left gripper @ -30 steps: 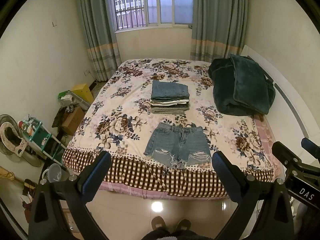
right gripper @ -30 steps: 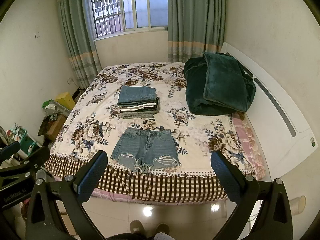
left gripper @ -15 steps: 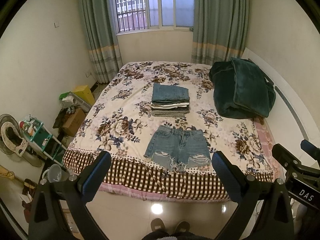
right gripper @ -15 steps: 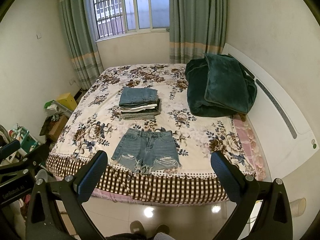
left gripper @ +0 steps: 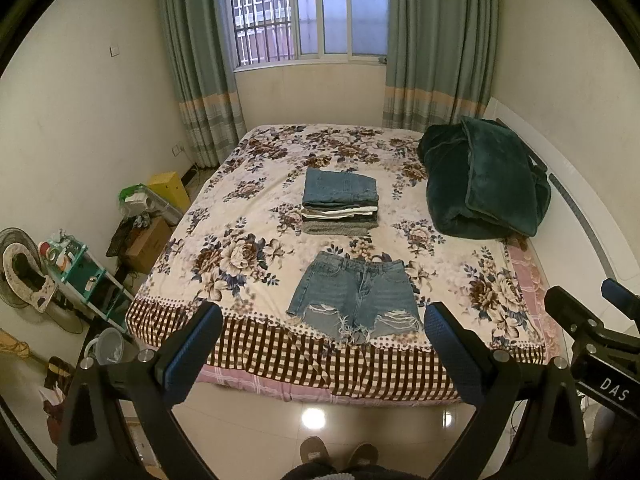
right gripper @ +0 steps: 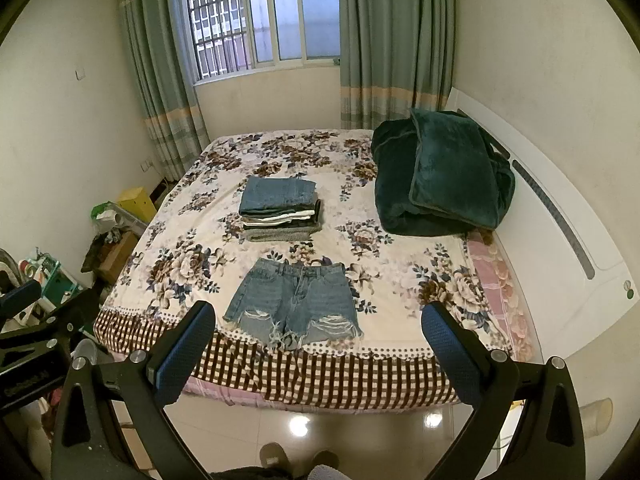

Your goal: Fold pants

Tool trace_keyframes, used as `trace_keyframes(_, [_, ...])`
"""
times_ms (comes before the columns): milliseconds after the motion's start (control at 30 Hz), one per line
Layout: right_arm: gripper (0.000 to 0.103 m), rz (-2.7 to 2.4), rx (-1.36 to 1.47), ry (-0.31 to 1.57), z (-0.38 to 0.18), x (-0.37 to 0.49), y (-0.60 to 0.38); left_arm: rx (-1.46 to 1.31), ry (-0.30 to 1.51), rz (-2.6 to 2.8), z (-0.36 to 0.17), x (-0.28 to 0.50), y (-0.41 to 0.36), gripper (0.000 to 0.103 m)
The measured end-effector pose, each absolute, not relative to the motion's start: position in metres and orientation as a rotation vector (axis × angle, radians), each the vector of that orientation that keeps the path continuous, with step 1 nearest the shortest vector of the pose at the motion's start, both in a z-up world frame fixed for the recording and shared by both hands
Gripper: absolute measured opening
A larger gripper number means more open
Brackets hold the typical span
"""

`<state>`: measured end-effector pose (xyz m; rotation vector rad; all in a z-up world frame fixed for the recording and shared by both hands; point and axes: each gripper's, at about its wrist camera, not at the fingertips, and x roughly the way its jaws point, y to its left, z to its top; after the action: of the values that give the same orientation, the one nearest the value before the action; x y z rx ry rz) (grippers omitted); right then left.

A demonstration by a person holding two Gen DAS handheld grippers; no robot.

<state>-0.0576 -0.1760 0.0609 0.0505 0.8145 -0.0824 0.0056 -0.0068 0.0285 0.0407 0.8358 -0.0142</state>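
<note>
Small bedroom with cream walls, glossy tile floor point(left gripper: 316, 420) throwing back lamp glare, barred window point(left gripper: 308, 12) at 12 o'clock flanked by grey-green curtains point(left gripper: 200, 64). Fisheye vignette clipping every corner black.

At 9 o'clock in the left wrist view, clutter hard to read: a fan point(left gripper: 20, 268) cut by the frame edge, a teal shelf rack point(left gripper: 80, 276) with small items too tiny to name, a cardboard box point(left gripper: 148, 244), a yellow box point(left gripper: 170, 190). Near 8 o'clock, a translucent bucket point(left gripper: 108, 350), partly behind the left gripper point(left gripper: 320, 328). That gripper spread wide, holding nothing, blue ribbed pads point(left gripper: 192, 354) on black frames, lower arms cut off by the bottom edge.

Centre: bed point(left gripper: 248, 344) under a floral sheet with a brown checked border. Denim shorts point(left gripper: 354, 294) lying flat and unfolded near the foot edge, waistband toward 12 o'clock, frayed ripped hems toward 6 o'clock, well apart from both grippers. Just beyond, a stack of folded clothes point(left gripper: 340, 204), denim on top, lower layers seen only as edges. At 6 o'clock, toes of two slippers point(left gripper: 338, 450), the rest hidden.

At 2 o'clock, a plush dark-green blanket point(left gripper: 484, 178), bunched, against a white curved headboard point(left gripper: 580, 216). At 4 o'clock, part of the right gripper point(right gripper: 316, 326), likewise spread wide and empty in its own view, framing the shorts point(right gripper: 298, 300).
</note>
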Motion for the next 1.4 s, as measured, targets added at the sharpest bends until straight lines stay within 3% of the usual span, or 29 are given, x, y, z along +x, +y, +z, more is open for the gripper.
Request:
trace_keyframes(233, [0.103, -0.081, 0.06, 0.815, 0.089, -0.06, -0.165, 0.041, 0.834, -0.013, 0.028, 0.006, -0.008, 0.103])
trace_keyframes(1167, [0.103, -0.091, 0.072, 0.824, 0.074, -0.067, -0.15, 0.041, 0.839, -0.025, 0.037, 0.021, -0.007, 0.103])
trace_keyframes(1400, [0.103, -0.132, 0.089, 0.84, 0.061, -0.051, -0.141, 0.05, 0.818, 0.001, 0.014, 0.047, 0.008, 0.103])
